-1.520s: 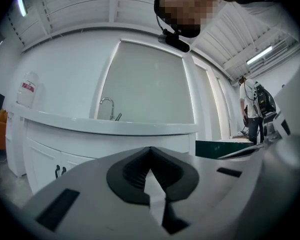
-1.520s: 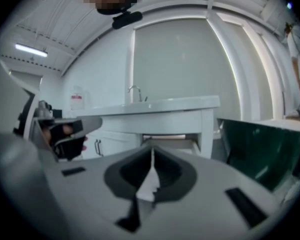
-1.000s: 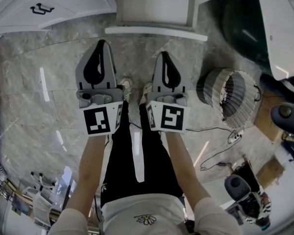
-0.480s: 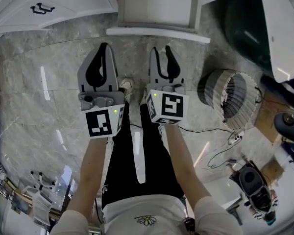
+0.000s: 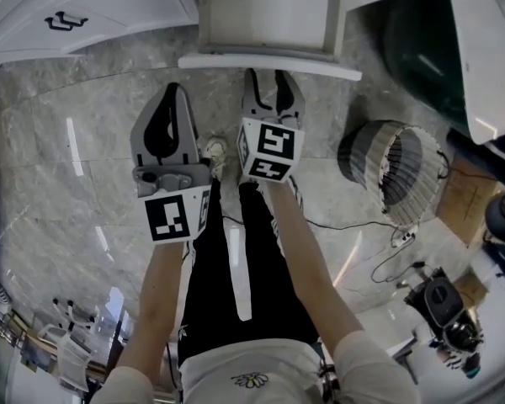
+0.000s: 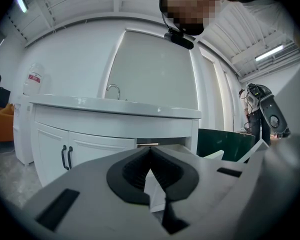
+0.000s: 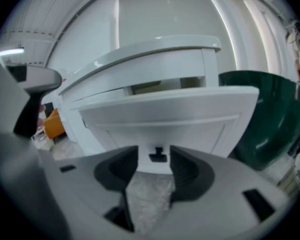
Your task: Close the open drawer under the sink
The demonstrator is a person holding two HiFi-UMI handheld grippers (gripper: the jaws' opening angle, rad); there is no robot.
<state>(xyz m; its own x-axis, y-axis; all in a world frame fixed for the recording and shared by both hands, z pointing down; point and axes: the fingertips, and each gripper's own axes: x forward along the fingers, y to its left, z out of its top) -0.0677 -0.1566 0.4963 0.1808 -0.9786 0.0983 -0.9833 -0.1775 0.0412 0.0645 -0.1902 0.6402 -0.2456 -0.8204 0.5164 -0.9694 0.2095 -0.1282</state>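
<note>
left gripper view: bottle (image 6: 34, 84) bears unreadable red label (image 6: 34, 77).

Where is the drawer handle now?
Right gripper view, centre: the drawer handle sits on the open drawer front, framed between the opening jaws of the right gripper.

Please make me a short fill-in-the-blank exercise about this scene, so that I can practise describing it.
1. The drawer stands ____, not pushed in.
2. The left gripper has its jaws ____, with nothing between them.
3. The cabinet door handles are ____ in colour.
4. The woven basket stands on the ____ side of the person.
Missing words: open; shut; black; right.
</note>
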